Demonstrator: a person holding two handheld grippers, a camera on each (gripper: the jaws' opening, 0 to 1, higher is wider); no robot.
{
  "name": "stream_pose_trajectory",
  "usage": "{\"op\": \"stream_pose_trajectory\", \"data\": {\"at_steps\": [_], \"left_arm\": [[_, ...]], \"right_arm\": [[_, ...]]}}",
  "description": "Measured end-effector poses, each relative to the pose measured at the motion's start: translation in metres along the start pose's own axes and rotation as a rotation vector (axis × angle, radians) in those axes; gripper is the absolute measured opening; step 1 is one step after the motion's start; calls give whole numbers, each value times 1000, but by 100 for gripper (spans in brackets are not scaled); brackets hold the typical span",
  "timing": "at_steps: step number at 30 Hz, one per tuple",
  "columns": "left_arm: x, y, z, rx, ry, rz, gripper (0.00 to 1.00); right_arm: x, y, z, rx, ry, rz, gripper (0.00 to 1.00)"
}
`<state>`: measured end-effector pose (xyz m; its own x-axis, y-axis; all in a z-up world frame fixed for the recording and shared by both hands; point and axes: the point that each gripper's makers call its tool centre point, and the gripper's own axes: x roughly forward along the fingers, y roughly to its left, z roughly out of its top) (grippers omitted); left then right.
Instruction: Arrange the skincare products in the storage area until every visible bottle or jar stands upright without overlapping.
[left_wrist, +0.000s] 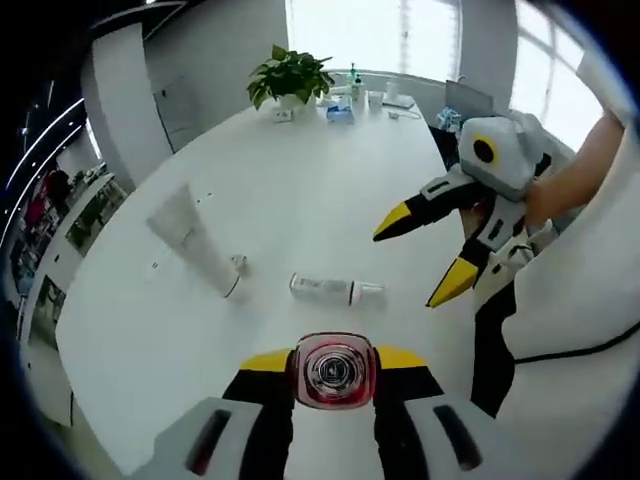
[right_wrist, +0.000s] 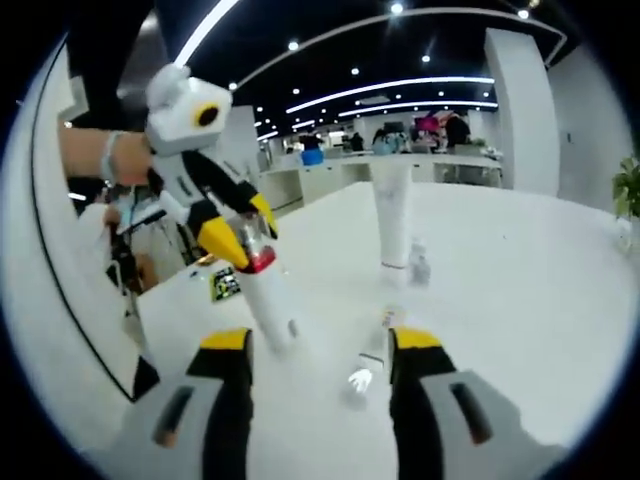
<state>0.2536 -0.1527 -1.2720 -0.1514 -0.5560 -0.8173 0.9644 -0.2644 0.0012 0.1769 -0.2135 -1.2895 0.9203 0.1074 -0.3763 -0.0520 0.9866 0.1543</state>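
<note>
Jaws of your left tool (left_wrist: 333, 358) pinch a white cylindrical bottle with a red cap (left_wrist: 333, 371), held above the white desk (left_wrist: 300, 190). Just ahead of that tool lies a small clear bottle (left_wrist: 335, 290) on its side; ahead and to its left, a white squeeze tube (left_wrist: 195, 240) stands on its cap. Your right tool (left_wrist: 420, 258) hovers at the right, jaws spread apart, nothing between them.
</note>
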Motion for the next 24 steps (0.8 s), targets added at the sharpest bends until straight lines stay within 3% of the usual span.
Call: {"op": "stream_pose_trajectory", "data": {"at_steps": [15, 17, 24], "left_arm": [[-2, 0, -3, 1, 16, -5, 28], [-4, -3, -6, 21, 39, -37, 27], [-4, -1, -6, 22, 59, -42, 27]], "right_arm": [[-10, -5, -3, 25, -8, -41, 52], [-12, -6, -3, 31, -8, -45, 52], [-16, -6, -3, 33, -7, -51, 51]]}}
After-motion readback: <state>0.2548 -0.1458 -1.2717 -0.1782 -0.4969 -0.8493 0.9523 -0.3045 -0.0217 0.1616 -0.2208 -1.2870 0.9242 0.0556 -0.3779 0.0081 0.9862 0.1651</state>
